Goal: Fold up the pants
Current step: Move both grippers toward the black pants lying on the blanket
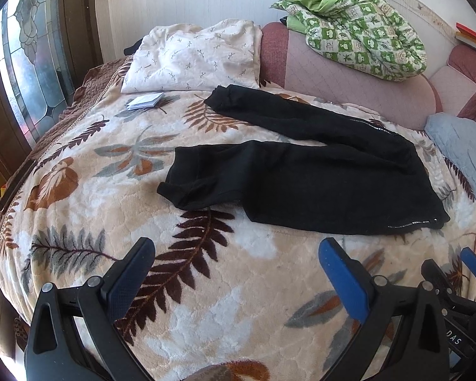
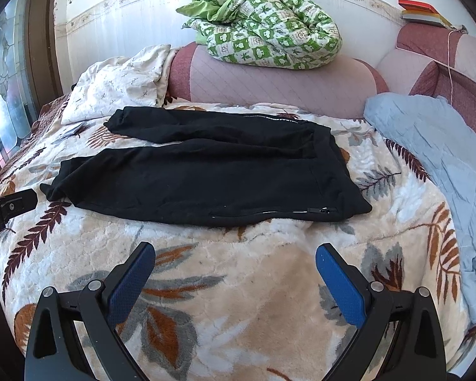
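Black pants lie flat on the leaf-print blanket on the bed, legs splayed toward the pillow. We see left gripper and right gripper both spread wide, holding nothing, short of the near edge.

Ahead of the spread fingertips of the left gripper a bare stretch of leaf-patterned blanket is left free up to the near edge of the black pants, nothing being held between them. The same open strip is seen ahead of the right gripper, equally spread. Beyond the pants, passage is blocked by the pillow, the pink headboard cushion and the green quilt. To the right of the right fingers, room is narrowed by a blue cover.
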A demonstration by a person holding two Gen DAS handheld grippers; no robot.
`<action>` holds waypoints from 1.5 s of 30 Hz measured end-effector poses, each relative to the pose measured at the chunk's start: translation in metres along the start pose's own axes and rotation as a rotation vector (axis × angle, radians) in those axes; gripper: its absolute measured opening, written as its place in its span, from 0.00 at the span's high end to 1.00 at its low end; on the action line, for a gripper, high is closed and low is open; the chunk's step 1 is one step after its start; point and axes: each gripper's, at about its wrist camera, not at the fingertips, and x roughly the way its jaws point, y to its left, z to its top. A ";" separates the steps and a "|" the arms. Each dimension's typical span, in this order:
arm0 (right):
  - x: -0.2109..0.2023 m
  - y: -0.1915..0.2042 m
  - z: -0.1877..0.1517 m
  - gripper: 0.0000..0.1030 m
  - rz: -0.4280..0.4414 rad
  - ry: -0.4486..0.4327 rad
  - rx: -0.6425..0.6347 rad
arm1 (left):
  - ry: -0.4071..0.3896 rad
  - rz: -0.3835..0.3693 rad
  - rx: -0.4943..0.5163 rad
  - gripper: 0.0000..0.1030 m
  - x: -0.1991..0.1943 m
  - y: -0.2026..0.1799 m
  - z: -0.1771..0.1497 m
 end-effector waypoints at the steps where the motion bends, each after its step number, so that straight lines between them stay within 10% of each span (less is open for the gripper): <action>1: 0.000 0.000 0.000 0.00 -0.001 0.000 0.000 | 0.004 0.001 0.001 0.00 0.001 0.000 -0.001; 45: 0.014 0.003 -0.010 0.00 0.017 0.047 0.010 | 0.170 0.074 0.004 0.00 0.071 0.011 -0.047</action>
